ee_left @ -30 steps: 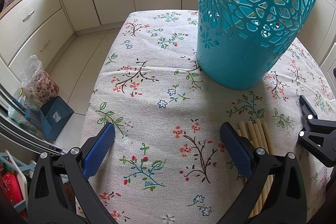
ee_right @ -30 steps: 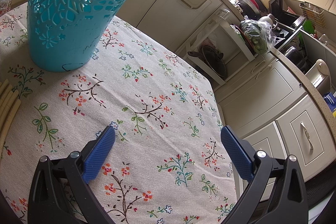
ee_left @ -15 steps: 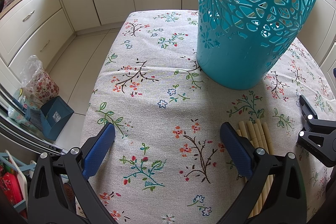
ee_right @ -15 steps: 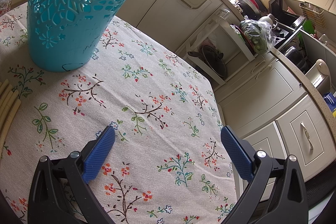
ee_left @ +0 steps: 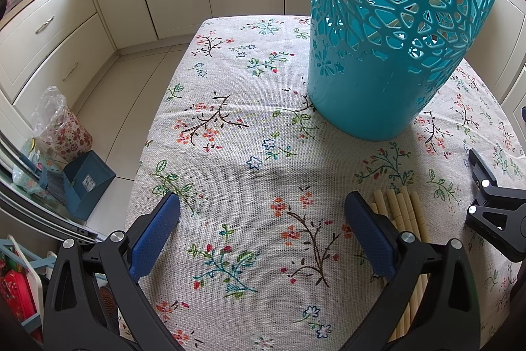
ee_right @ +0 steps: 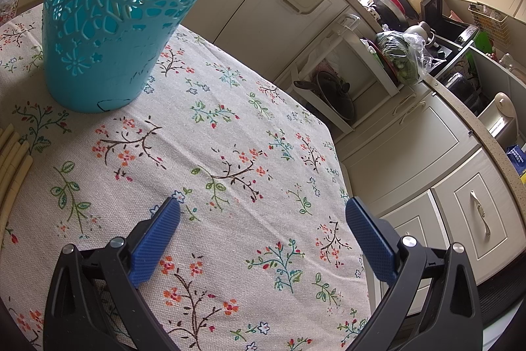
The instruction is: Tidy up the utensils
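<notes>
The left gripper (ee_left: 262, 231) is hovering over the flowered cloth (ee_left: 236, 153) with its jaws spread wide, holding nothing and touching nothing; only cloth is showing between its blue pads (ee_left: 154, 239). The right gripper (ee_right: 263, 236) is likewise standing wide open and empty over the cloth near the surface's far corner, and its black frame is showing at the right edge of the left wrist view (ee_left: 493, 219).

A bundle of pale wooden chopsticks (ee_left: 406, 213) is lying flat on the cloth, packed side by side with the ends roughly level. In the left wrist view the sticks are lying just beside and partly behind the left gripper's right finger, between the two grippers. In the right wrist view their ends (ee_right: 13, 153) are peeking in at the left edge, well apart from the right gripper's pads.

A tall teal plastic holder (ee_left: 388, 55) with a pierced flower pattern is standing upright on the cloth beyond the chopsticks, near them but not touching.
</notes>
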